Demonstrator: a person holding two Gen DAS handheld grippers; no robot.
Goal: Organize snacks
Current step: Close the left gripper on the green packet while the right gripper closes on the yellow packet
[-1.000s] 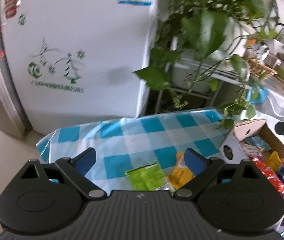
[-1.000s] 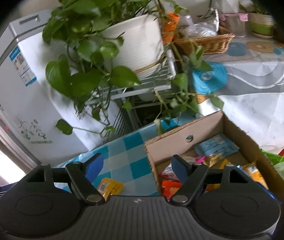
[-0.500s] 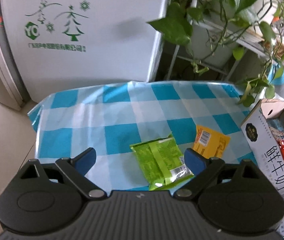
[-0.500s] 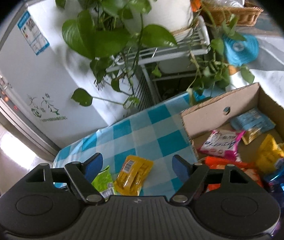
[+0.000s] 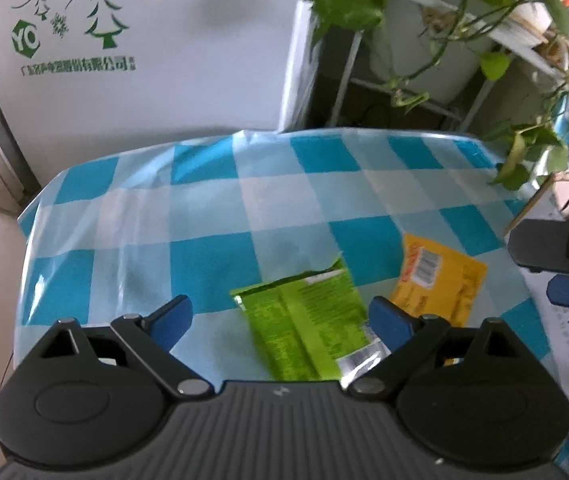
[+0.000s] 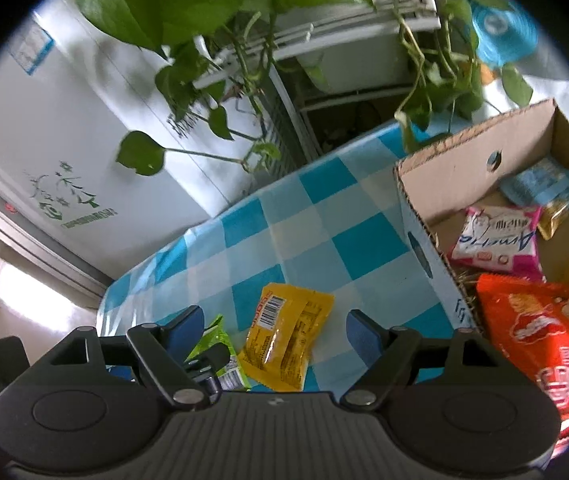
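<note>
A green snack packet (image 5: pixel 308 320) lies on the blue-checked tablecloth (image 5: pixel 204 216), with a yellow packet (image 5: pixel 440 284) to its right. My left gripper (image 5: pixel 280 322) is open and empty, just above the green packet. My right gripper (image 6: pixel 274 330) is open and empty, above the yellow packet (image 6: pixel 288 344); the green packet (image 6: pixel 214 344) shows at its left finger. The right gripper also shows at the right edge of the left wrist view (image 5: pixel 560 264). A cardboard box (image 6: pixel 456 168) to the right holds several snack packets, among them a red bag (image 6: pixel 544 332) and a pink one (image 6: pixel 496 240).
A white fridge (image 5: pixel 144 48) with green tree print stands behind the table. A potted trailing plant (image 6: pixel 212 4) on a white rack hangs over the table's far edge. The box's white side (image 5: pixel 564 340) is close on the left gripper's right.
Both grippers have tilted down and come closer to the table. The green and yellow packets now sit larger, between the fingers. Both stay open and empty.
</note>
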